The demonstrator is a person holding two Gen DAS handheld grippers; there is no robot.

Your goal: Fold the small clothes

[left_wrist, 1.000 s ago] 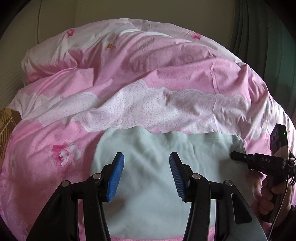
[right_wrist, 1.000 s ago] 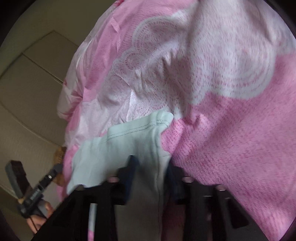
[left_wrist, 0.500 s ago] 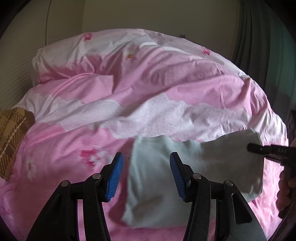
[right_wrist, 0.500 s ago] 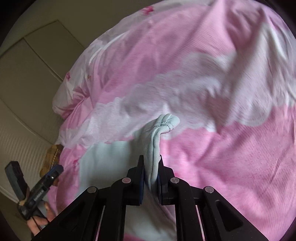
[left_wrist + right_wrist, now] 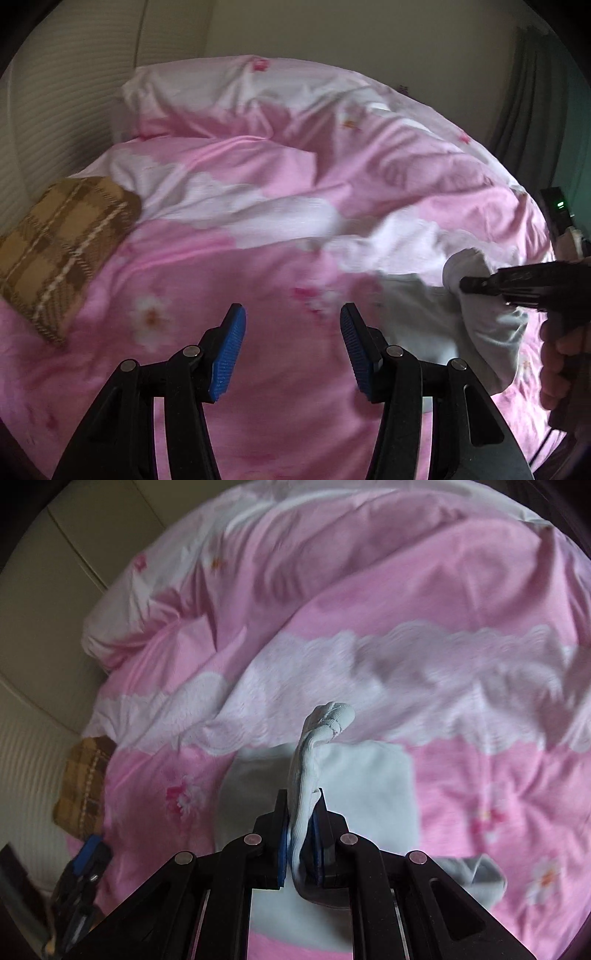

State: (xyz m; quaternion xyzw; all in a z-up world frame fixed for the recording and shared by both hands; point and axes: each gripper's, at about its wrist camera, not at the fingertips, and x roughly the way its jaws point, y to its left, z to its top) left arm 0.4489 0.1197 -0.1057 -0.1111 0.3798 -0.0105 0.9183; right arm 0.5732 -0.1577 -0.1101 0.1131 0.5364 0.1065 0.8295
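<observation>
Right gripper [image 5: 301, 834] clenched on bunched pale-blue cotton garment [image 5: 369, 775]; left gripper [image 5: 291, 347] released (brown plaid cushion [image 5: 62, 251] clearer there).

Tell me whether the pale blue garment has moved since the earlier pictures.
Yes. In the left wrist view the pale blue cloth garment has gone from between the left tool's pads to the right edge, further from the brown plaid cushion.

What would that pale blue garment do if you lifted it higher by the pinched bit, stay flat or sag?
Probably sag. The pale blue garment already bunches into a limp ridge where the right tool pinches it. It looks light, since one small pinch raises the fold. It seems soft rather than slippery.
</observation>
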